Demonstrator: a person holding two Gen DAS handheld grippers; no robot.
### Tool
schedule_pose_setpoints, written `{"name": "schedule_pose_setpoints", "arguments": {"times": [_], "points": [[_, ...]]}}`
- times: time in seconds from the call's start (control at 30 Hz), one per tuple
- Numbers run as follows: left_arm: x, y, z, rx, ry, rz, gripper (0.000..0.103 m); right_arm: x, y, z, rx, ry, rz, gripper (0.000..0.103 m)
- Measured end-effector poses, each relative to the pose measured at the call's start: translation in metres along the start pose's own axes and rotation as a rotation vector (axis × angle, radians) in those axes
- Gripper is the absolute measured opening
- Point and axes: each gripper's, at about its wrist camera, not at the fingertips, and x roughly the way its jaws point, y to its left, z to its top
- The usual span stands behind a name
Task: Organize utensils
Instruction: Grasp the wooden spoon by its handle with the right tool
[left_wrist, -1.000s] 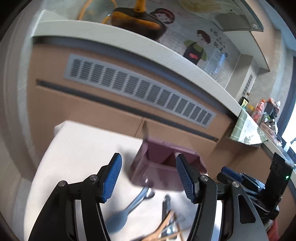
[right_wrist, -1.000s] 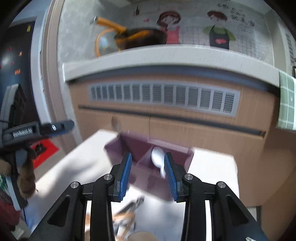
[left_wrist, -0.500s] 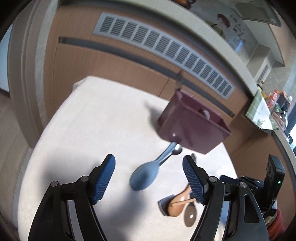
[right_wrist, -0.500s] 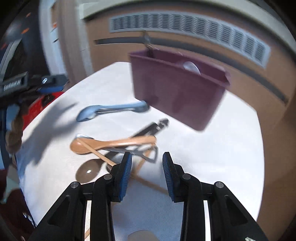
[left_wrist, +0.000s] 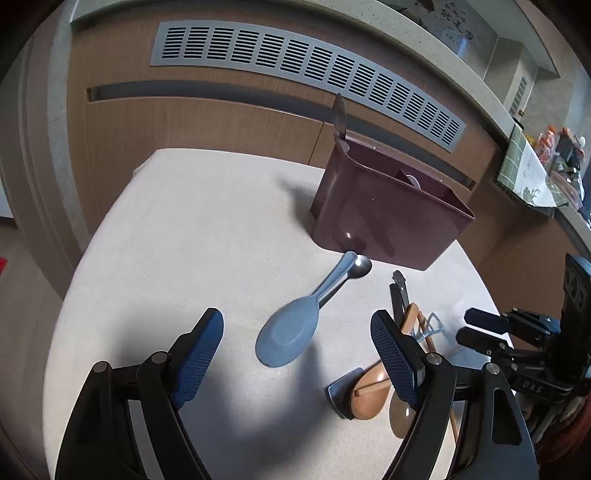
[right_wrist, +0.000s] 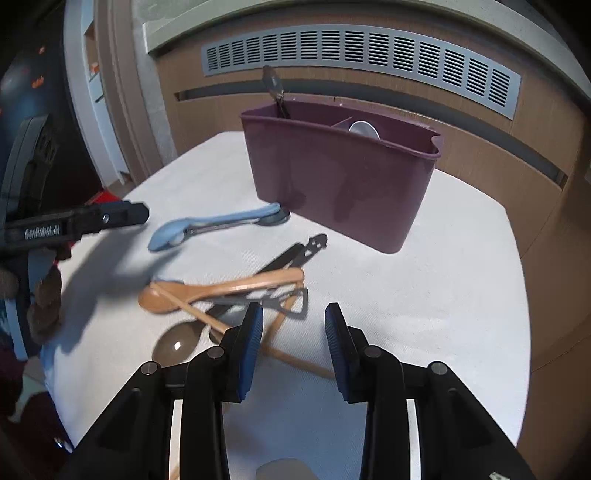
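A maroon utensil caddy (left_wrist: 384, 214) (right_wrist: 340, 177) stands on the white table, holding a metal spoon (right_wrist: 275, 90) and a white spoon (right_wrist: 364, 129). A blue rice paddle (left_wrist: 295, 325) (right_wrist: 207, 227) lies in front of it across a metal spoon (left_wrist: 356, 269). A wooden spoon (right_wrist: 221, 290), a brown spoon (right_wrist: 177, 345), black tongs (right_wrist: 295, 254) and chopsticks lie in a pile. My left gripper (left_wrist: 297, 354) is open and empty above the paddle. My right gripper (right_wrist: 293, 343) is open and empty above the pile.
The white table (left_wrist: 192, 229) (right_wrist: 443, 280) ends close behind the caddy, against wooden cabinet fronts with a grey vent (left_wrist: 295, 66). The right gripper's body (left_wrist: 517, 339) shows at the right of the left wrist view. A countertop with clutter (left_wrist: 554, 158) lies far right.
Both grippers have pulled back and tilted down from the caddy toward the table. The utensils on the table have come into view. The white spoon now rests in the caddy.
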Motion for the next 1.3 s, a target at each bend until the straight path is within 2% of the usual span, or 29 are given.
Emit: {"name": "schedule_pose_setpoints", "arguments": {"times": [0.23, 0.33, 0.43, 0.57, 0.73, 0.9, 1.0, 1.1, 1.17, 1.23, 1.3], "points": [[-0.006, 0.008, 0.001, -0.034, -0.012, 0.005, 0.08, 0.021, 0.024, 0.019, -0.015, 0.011, 0.073, 0.032], [-0.01, 0.007, -0.001, -0.02, -0.015, 0.006, 0.08, 0.043, 0.019, 0.029, 0.07, 0.072, 0.081, 0.03], [-0.014, 0.011, -0.002, -0.025, -0.018, 0.005, 0.08, 0.056, 0.007, 0.028, 0.168, 0.149, 0.136, 0.029], [-0.014, 0.021, 0.0, -0.069, -0.025, -0.003, 0.08, 0.051, 0.006, 0.01, 0.17, 0.202, 0.169, 0.029], [-0.014, 0.022, 0.0, -0.078, -0.037, 0.005, 0.08, 0.046, 0.001, 0.014, 0.24, 0.177, 0.165, 0.031], [-0.019, 0.028, -0.002, -0.079, -0.044, 0.024, 0.08, 0.074, 0.001, 0.035, 0.308, 0.175, 0.105, 0.031], [-0.021, 0.037, -0.002, -0.097, -0.049, 0.03, 0.08, 0.082, 0.01, 0.051, 0.28, 0.138, 0.035, 0.031], [-0.02, 0.042, -0.002, -0.108, -0.047, 0.032, 0.08, 0.092, 0.024, 0.062, 0.227, 0.134, 0.011, 0.032], [-0.019, 0.042, -0.002, -0.108, -0.041, 0.026, 0.08, 0.102, 0.036, 0.064, 0.163, 0.165, -0.009, 0.033], [-0.017, 0.04, -0.002, -0.1, -0.033, 0.017, 0.08, 0.1, 0.049, 0.062, 0.079, 0.157, -0.038, 0.034], [-0.015, 0.036, -0.002, -0.088, -0.025, 0.004, 0.08, 0.095, 0.054, 0.056, 0.015, 0.153, -0.034, 0.029]]}}
